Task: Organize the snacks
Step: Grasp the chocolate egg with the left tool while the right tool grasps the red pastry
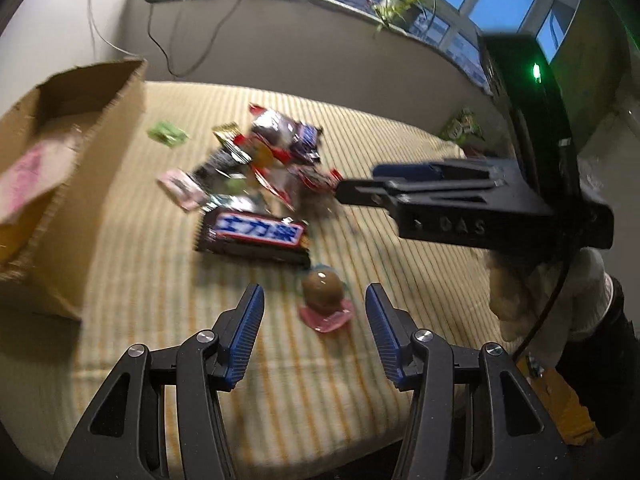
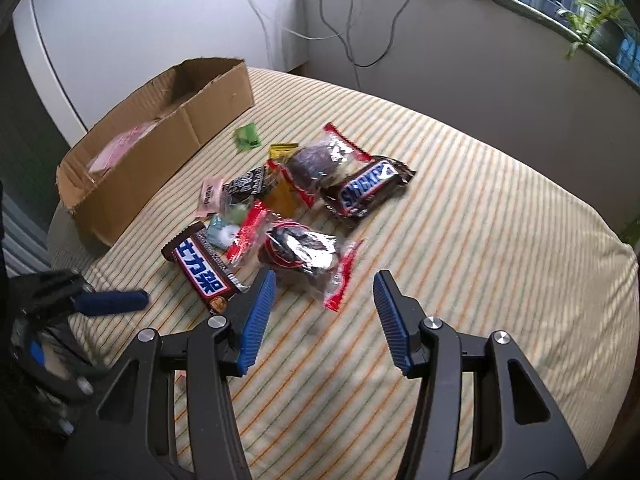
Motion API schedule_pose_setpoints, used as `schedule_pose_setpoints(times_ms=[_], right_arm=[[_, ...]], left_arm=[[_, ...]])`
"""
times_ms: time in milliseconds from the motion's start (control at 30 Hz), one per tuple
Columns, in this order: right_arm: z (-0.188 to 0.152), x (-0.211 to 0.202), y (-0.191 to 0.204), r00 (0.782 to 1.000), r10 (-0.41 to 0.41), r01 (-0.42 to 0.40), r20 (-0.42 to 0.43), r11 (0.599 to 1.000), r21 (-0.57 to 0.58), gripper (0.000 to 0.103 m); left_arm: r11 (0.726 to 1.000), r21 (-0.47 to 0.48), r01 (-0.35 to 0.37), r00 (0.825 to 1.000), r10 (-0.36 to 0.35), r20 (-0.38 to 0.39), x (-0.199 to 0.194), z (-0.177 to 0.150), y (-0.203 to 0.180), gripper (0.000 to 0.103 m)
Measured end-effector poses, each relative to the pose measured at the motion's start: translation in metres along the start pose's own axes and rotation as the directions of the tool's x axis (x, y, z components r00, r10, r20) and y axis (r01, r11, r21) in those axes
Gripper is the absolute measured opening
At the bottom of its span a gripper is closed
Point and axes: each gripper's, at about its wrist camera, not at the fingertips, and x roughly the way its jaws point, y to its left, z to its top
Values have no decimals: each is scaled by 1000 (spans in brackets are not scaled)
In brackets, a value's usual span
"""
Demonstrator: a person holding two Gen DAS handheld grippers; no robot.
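Observation:
A heap of wrapped snacks [image 2: 280,196] lies on the striped cloth [image 2: 480,240]. It includes a Snickers bar [image 2: 366,188], a second bar with Chinese lettering [image 2: 202,268] and a dark sweet in clear wrap with red ends [image 2: 300,252]. My right gripper [image 2: 325,280] stands open just short of that sweet, nothing between its pads. In the left wrist view my left gripper [image 1: 314,292] is open, and a round brown chocolate on a pink wrapper [image 1: 320,284] sits just beyond its fingertips. The Chinese-lettered bar [image 1: 256,234] lies behind it. The right gripper [image 1: 360,182] reaches in from the right.
An open cardboard box [image 2: 160,136] with a pink packet [image 2: 120,148] inside stands left of the heap. A small green sweet [image 2: 248,138] lies beside it. Green packets [image 1: 462,124] sit at the far right. A window ledge with a plant [image 1: 404,0] and hanging cables runs behind.

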Motion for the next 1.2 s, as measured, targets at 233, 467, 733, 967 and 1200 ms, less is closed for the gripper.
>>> schedule_pose_setpoints(times_ms=[233, 467, 733, 967, 1200], right_arm=[[14, 22, 9, 1000, 12, -14, -13, 991, -136, 55], [27, 28, 15, 998, 53, -57, -21, 972, -228, 62], [23, 47, 17, 983, 134, -164, -127, 951, -264, 61], [12, 51, 8, 982, 124, -153, -146, 967, -205, 41], [5, 42, 2, 986, 112, -131, -121, 978, -162, 36]], left_arm=[[1000, 11, -15, 1000, 15, -28, 17, -1, -7, 46], [998, 43, -56, 998, 57, -24, 25, 0, -13, 39], [995, 62, -84, 996, 85, -14, 24, -2, -15, 27], [995, 63, -79, 997, 80, -6, 21, -6, -11, 26], [996, 54, -67, 998, 68, -2, 13, -9, -13, 25]])
